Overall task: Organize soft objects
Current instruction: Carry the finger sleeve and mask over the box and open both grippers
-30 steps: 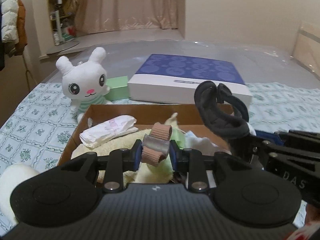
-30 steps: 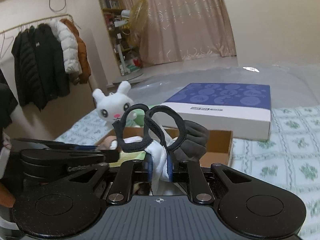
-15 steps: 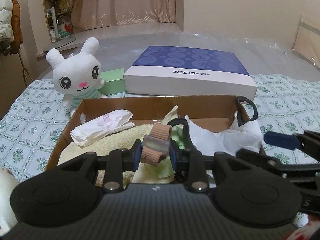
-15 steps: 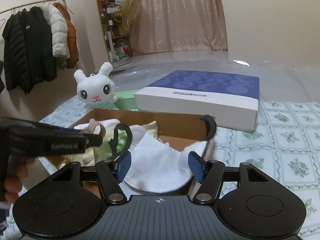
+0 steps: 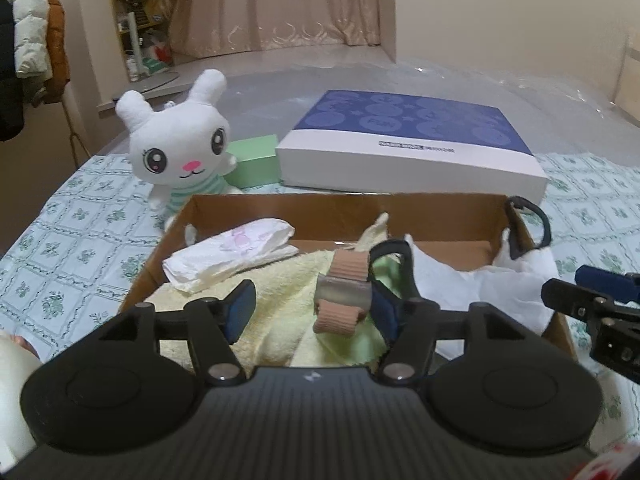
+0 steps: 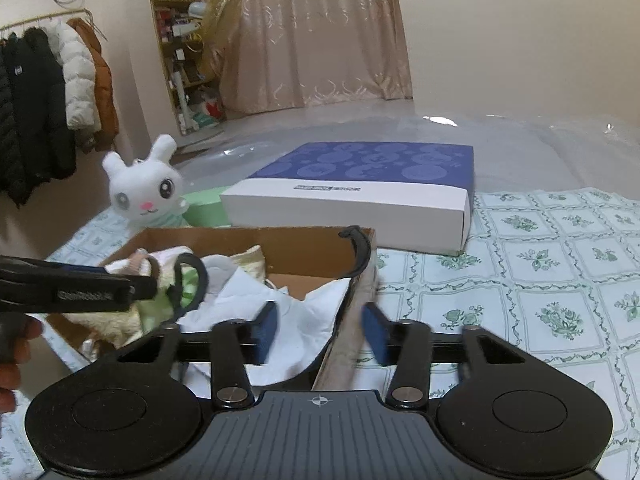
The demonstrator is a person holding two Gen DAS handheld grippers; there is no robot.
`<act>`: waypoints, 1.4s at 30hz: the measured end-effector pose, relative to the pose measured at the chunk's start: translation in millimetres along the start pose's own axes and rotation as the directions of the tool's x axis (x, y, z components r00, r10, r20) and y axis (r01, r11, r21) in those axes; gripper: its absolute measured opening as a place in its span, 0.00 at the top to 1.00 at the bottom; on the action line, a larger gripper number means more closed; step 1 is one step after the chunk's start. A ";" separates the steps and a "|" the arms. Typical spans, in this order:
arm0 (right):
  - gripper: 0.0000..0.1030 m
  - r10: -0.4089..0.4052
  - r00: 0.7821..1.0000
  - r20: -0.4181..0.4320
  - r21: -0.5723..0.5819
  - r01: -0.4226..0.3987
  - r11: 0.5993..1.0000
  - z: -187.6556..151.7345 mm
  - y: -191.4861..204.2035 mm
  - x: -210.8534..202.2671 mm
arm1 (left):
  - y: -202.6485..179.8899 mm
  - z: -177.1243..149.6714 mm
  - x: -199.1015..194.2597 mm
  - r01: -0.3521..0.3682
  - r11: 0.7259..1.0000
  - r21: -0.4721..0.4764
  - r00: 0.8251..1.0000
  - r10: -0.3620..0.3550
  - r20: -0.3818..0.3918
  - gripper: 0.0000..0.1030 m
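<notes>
Both cameras sit just behind their own fingers, looking forward and slightly down, close over the cardboard box on the bed. The left view faces the box squarely; the right looks along its right wall. Both share the plush rabbit and blue-topped box.

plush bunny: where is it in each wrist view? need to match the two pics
Left wrist: plush bunny upper left, behind the cardboard box's far-left corner, beside the green box.
Right wrist: plush bunny left of centre, smaller, again behind the cardboard box's far-left corner.
Shared landmark: blue-and-white flat box, right of the bunny in both views.
</notes>
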State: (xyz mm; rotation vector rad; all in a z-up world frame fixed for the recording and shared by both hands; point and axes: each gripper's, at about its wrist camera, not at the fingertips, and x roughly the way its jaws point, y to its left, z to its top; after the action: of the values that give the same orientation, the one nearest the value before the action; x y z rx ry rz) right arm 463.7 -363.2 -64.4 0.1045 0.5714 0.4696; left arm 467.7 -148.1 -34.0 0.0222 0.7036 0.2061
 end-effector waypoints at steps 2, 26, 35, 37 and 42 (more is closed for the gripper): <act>0.71 -0.023 1.000 -0.007 -0.007 0.023 1.000 0.3 1.6 7.7 | 0.6 1.2 1.5 -0.013 1.000 -0.003 1.000 0.013 0.000 0.42; 0.93 0.068 0.987 -0.143 -0.281 -0.106 0.954 -21.7 47.0 35.4 | 0.2 -13.2 1.2 0.085 0.996 0.029 0.996 -0.084 -0.027 0.43; 0.51 0.073 0.996 -0.058 -0.181 -0.082 0.980 -20.5 35.3 -3.8 | -0.5 -14.2 -10.7 0.105 0.994 0.033 0.994 -0.104 -0.020 0.43; 0.50 0.070 0.997 -0.043 -0.167 -0.076 0.983 -20.6 34.6 -12.1 | -1.3 -14.3 -16.4 0.114 0.993 0.031 0.993 -0.114 -0.020 0.43; 0.47 0.062 0.998 -0.009 -0.120 -0.063 0.991 -20.6 35.4 -40.8 | -6.3 -14.9 -38.0 0.144 0.988 0.057 0.990 -0.144 -0.004 0.43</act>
State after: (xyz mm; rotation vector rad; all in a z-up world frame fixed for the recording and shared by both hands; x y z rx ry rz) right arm 408.3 -350.9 -53.5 0.0059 0.5446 0.5646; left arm 431.0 -162.5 -21.6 0.0255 0.7081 0.0474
